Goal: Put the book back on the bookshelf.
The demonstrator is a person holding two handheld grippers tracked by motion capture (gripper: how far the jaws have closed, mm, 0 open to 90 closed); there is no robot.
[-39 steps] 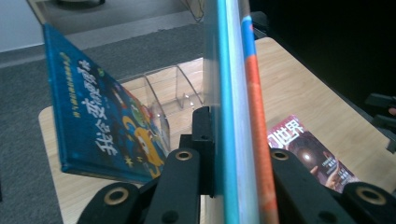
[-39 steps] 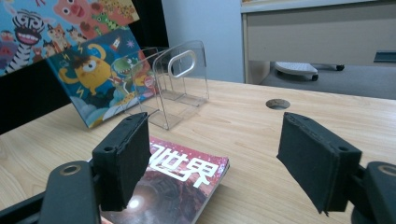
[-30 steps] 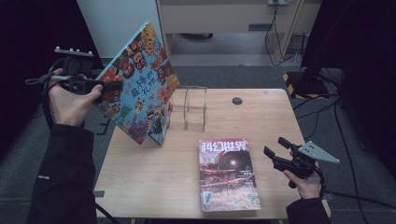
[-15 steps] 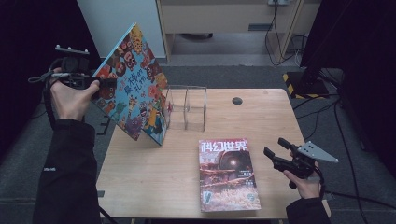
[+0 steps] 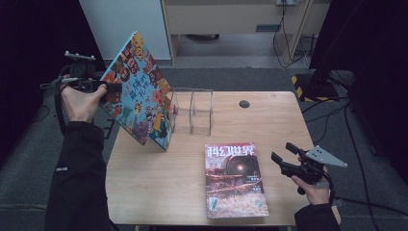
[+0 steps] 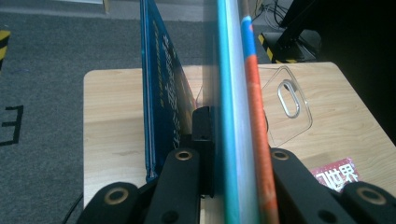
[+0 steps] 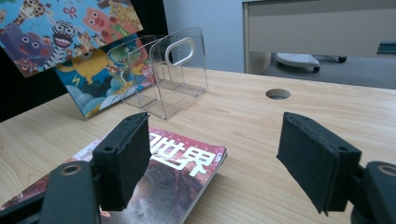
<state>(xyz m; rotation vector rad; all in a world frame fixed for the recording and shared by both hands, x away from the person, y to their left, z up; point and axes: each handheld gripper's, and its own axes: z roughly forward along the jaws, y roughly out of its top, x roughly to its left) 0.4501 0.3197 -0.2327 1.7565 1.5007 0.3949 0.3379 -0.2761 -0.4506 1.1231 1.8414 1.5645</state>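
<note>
Left tongs (image 5: 103, 89) clamp picture book's (image 5: 139, 96) edge; right tongs (image 5: 281, 156) gape, seemingly beside magazine (image 5: 234, 180).

Glossy picture book (image 5: 137, 94), wooden table (image 5: 159, 187)

Red magazine (image 5: 235, 179), clear rack (image 5: 191, 110), wooden table (image 5: 159, 183)

A light wooden table (image 5: 298, 122) stands on grey carpet (image 5: 231, 77); behind it, a pale cabinet (image 5: 231, 17) and dark surroundings.
</note>
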